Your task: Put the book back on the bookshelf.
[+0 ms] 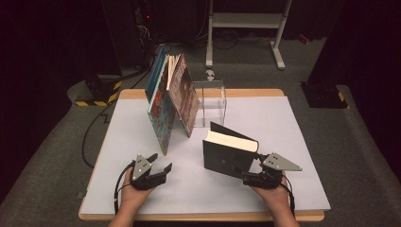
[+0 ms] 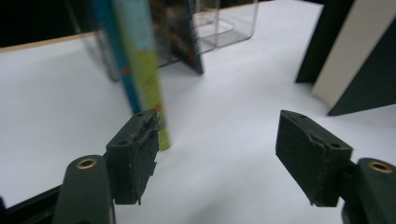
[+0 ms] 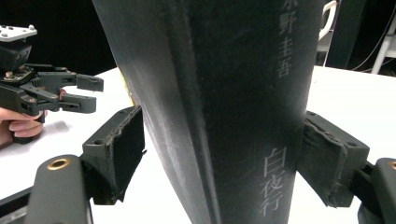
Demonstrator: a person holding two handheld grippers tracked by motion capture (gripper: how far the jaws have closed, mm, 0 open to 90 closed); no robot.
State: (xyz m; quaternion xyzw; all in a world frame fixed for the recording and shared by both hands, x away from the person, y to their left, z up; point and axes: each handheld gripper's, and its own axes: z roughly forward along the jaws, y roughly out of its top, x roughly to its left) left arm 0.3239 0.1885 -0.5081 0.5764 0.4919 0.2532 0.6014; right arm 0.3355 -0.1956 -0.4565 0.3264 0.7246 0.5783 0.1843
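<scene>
black book (image 1: 230, 153): stands upright on the white surface (image 1: 283, 142), spine between the right gripper (image 3: 219, 154) jaws, left pad apart from it, so no firm clamp.
left gripper (image 1: 158, 166): jaws apart, nothing between, near the leaning books (image 1: 170, 101).
clear stand (image 1: 211, 101): props those books.

A thick black book (image 1: 227, 153) with pale page edges and white lettering down its spine stands upright, slightly splayed, on the white bench (image 1: 293, 142) near its right front.
</scene>
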